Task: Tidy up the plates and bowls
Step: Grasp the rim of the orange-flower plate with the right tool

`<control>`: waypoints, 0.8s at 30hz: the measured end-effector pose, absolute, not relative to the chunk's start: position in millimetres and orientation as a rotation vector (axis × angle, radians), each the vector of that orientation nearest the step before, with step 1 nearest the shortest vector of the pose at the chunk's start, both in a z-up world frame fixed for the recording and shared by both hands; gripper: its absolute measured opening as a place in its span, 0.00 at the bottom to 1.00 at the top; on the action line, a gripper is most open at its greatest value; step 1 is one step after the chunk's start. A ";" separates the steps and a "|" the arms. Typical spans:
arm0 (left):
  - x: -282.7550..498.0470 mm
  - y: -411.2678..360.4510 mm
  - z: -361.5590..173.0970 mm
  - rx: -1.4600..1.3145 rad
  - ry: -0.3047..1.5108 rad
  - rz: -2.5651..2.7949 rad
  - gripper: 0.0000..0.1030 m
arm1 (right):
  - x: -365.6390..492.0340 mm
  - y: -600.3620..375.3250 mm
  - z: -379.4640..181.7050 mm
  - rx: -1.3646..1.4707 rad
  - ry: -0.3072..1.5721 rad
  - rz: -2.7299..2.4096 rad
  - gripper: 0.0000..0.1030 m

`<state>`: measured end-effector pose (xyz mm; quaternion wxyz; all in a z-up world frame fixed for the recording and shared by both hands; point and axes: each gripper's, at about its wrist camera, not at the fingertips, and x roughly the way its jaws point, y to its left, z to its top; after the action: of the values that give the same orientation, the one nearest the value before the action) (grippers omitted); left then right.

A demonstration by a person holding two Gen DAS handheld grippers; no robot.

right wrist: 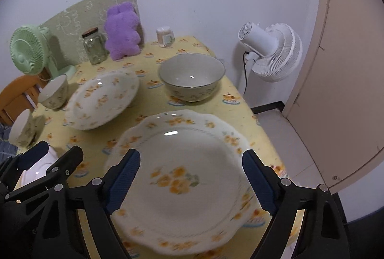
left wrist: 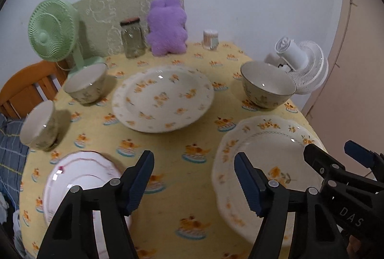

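Note:
On the yellow tablecloth lies a large floral plate [left wrist: 163, 98] [right wrist: 103, 100] in the middle. A scalloped floral plate [left wrist: 271, 163] [right wrist: 187, 175] is near right, and a pink-rimmed plate [left wrist: 79, 177] [right wrist: 43, 163] near left. Two small bowls [left wrist: 86, 83] [left wrist: 39, 125] stand at the left, and a bigger bowl [left wrist: 267, 83] [right wrist: 192, 76] stands at the far right. My left gripper [left wrist: 194, 163] [right wrist: 60, 148] is open over bare cloth between the two near plates. My right gripper [right wrist: 192, 155] [left wrist: 332, 148] is open above the scalloped plate, its pads clear of the plate.
At the back stand a green fan [left wrist: 52, 30], a glass jar [left wrist: 133, 39], a purple plush toy [left wrist: 166, 28] and a small container [left wrist: 210, 40]. A white fan [right wrist: 271, 52] stands past the table's right edge, near a door [right wrist: 348, 66]. A wooden chair [left wrist: 26, 88] is at the left.

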<state>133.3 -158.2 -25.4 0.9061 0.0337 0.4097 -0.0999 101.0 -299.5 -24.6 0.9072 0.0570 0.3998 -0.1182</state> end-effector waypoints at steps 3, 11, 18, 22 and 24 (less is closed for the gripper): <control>141.7 -176.0 -36.7 0.064 0.887 -0.202 0.66 | 109.5 -316.5 -32.9 0.117 0.857 -0.238 0.83; 155.7 -209.2 -68.3 0.084 0.988 -0.174 0.63 | 126.2 -353.6 -61.3 0.123 0.953 -0.240 0.81; 164.1 -217.1 -86.2 0.085 1.036 -0.131 0.60 | 137.5 -370.2 -87.6 0.135 1.037 -0.252 0.77; 169.8 -216.7 -94.3 0.086 1.067 -0.115 0.59 | 144.1 -371.6 -96.2 0.141 1.061 -0.231 0.73; 170.2 -216.4 -94.7 0.081 1.064 -0.114 0.59 | 146.8 -370.4 -100.3 0.145 1.077 -0.214 0.70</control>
<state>170.2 -216.4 -94.7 0.8595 0.0386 0.5067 -0.0542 146.8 -370.4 -100.3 0.8505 0.0687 0.5114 -0.1017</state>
